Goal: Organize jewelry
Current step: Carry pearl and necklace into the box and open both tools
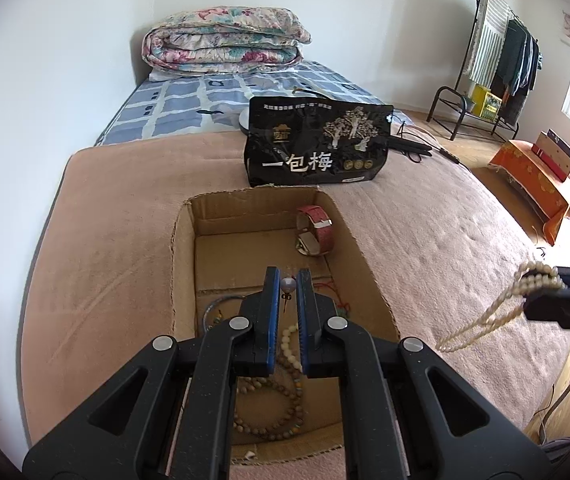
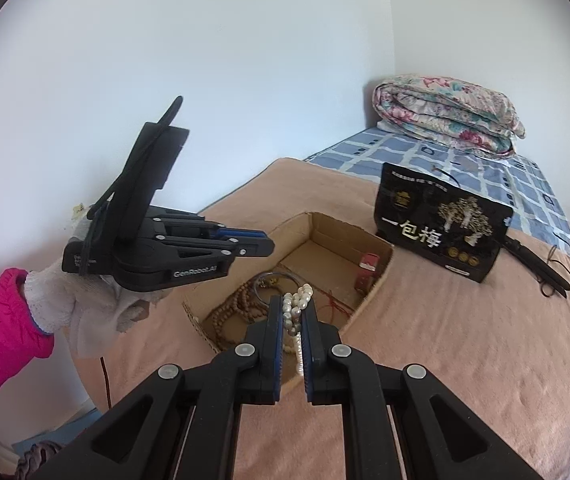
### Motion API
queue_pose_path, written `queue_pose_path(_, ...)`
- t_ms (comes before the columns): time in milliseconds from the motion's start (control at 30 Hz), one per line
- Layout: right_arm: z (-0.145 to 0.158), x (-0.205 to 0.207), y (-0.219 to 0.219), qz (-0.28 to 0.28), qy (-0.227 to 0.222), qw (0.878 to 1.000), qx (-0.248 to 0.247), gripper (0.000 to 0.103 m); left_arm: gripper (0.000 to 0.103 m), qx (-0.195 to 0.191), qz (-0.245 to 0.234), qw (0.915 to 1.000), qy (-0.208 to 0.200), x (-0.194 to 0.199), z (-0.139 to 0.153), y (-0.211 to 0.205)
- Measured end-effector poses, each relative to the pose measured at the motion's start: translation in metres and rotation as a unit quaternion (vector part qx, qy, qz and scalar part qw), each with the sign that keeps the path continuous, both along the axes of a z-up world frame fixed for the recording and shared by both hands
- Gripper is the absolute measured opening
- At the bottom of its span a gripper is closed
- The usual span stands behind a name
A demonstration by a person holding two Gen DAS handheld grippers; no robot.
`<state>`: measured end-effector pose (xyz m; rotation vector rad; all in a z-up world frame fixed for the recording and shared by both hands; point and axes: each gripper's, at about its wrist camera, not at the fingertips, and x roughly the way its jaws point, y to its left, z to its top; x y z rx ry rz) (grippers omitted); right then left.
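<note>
The left gripper hangs over the open brown cardboard box, its jaws pinched tight on a small grey pearl earring with a thin pin hanging beneath. The right gripper has its jaws clamped on a white pearl necklace, whose strands loop down from the tips, at the box's near corner. The box sits on a bed covered by a pinkish-brown fleece blanket. Inside lie a red-strapped wristwatch against the far right wall, a brown wooden bead string at the near end, and a thin bangle. A black printed snack bag stands just behind the box.
</note>
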<state>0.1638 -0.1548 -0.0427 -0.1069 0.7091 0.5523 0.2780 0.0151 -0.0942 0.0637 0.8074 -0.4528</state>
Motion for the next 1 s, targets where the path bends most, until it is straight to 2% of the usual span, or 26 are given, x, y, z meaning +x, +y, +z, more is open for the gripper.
queue_pose_path(233, -0.018, 0.024, 0.02, 0.003, 0.026, 1.0, 0.002, 0.006, 0.006, -0.009, 0.014, 0.9998, 0.012, 0.027, -0.01, 0.006)
queue_pose_path(533, -0.047, 0.046, 0.026, -0.021, 0.08, 0.996, 0.017, 0.006, 0.006, -0.004, 0.018, 0.9995, 0.024, 0.05, -0.026, -0.003)
queue_pose_path(733, -0.057, 0.055, 0.027, -0.027, 0.092, 0.995, 0.023, 0.006, 0.006, -0.005, 0.019, 0.9994, 0.03, 0.059, -0.035, -0.009)
queue_pose_path(833, -0.059, 0.057, 0.028, -0.027, 0.09, 0.995, 0.021, 0.01, 0.006, -0.002, 0.023, 0.9994, 0.026, 0.06, -0.035, -0.01)
queue_pose_path(900, -0.059, 0.057, 0.028, -0.026, 0.088, 0.996, 0.022, 0.024, 0.006, -0.003, 0.027, 0.9993, 0.027, 0.061, -0.036, -0.01)
queue_pose_path(1000, -0.056, 0.055, 0.029, -0.026, 0.081, 0.996, 0.02, 0.031, 0.006, -0.001, 0.034, 0.9991, 0.027, 0.062, -0.035, -0.009)
